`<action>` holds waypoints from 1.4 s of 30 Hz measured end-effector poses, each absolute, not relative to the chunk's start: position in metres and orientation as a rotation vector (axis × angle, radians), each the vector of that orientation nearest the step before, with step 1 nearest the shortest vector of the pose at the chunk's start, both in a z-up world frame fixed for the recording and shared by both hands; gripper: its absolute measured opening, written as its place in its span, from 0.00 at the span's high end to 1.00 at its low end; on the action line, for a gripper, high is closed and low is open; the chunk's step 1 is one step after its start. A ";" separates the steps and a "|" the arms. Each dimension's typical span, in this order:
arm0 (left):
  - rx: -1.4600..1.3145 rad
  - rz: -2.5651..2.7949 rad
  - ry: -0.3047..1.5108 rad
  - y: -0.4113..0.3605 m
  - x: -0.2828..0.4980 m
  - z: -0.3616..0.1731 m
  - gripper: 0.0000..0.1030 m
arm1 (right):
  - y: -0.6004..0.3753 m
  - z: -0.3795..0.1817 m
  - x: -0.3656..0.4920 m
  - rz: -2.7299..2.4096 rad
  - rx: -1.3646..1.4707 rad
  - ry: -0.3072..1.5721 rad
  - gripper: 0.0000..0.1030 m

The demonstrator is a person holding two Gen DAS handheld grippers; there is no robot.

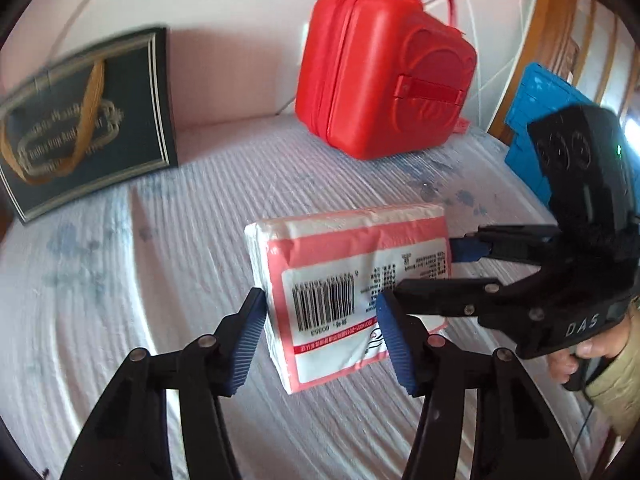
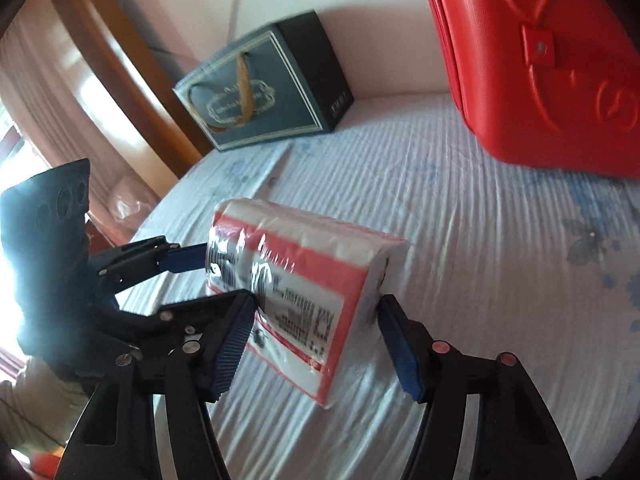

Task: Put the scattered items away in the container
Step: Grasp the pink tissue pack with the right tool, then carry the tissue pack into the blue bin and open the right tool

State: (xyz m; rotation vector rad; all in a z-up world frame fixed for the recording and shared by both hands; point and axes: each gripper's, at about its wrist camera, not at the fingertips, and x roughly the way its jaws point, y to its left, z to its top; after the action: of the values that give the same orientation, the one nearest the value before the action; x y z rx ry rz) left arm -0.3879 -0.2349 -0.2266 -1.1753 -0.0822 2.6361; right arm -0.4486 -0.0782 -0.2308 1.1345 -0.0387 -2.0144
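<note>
The bed [image 1: 168, 280], under a ribbed pale sheet with faint blue flowers, carries everything. Take the tissue pack as the landmark.

Behind the pack and a little to its right, against the tiled wall, stands the red case [image 1: 384, 68], upright on its edge with its handles on top (its lid looks closed). Behind the pack to the left, also at the wall, stands the dark box [image 1: 92, 120], with a gold ribbon handle hanging down its front. A blue tray [image 1: 532, 128] leans at the bed's right edge, partly hidden by the right tool.

The pack [image 1: 352, 284] itself, white with a red border and a barcode label, stands on one long edge near the middle of the bed, well apart from case and box.

The left gripper [image 1: 322, 336] has its jaws spread around the pack's near end, one blue pad touching the left face, the other lying over the labelled face. The right gripper [image 2: 316, 340] comes in from the pack's right, its jaws also spread about the pack's other end, the pads [image 2: 400, 348] at or just beside its sides; neither visibly squeezes it.
</note>
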 end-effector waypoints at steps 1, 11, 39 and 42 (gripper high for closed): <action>-1.158 2.644 -0.083 -0.233 -0.382 -0.219 0.46 | -0.076 -0.222 -0.444 -2.022 1.119 -0.044 0.37; -0.935 2.775 0.017 -0.193 -0.300 -0.117 0.47 | -0.034 -0.127 -0.362 -2.097 0.900 -0.023 0.38; -0.457 2.831 0.183 0.054 -0.088 0.078 0.47 | 0.196 0.073 -0.143 -2.278 0.551 0.122 0.40; -0.407 2.801 0.215 0.099 -0.091 0.091 0.47 | 0.245 0.086 -0.135 -2.318 0.516 0.087 0.40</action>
State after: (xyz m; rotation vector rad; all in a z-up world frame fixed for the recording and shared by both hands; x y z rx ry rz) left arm -0.0907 0.0987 0.0907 -0.4069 0.2151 2.8007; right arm -0.1348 0.2450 0.0864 0.5159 0.0871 -2.3181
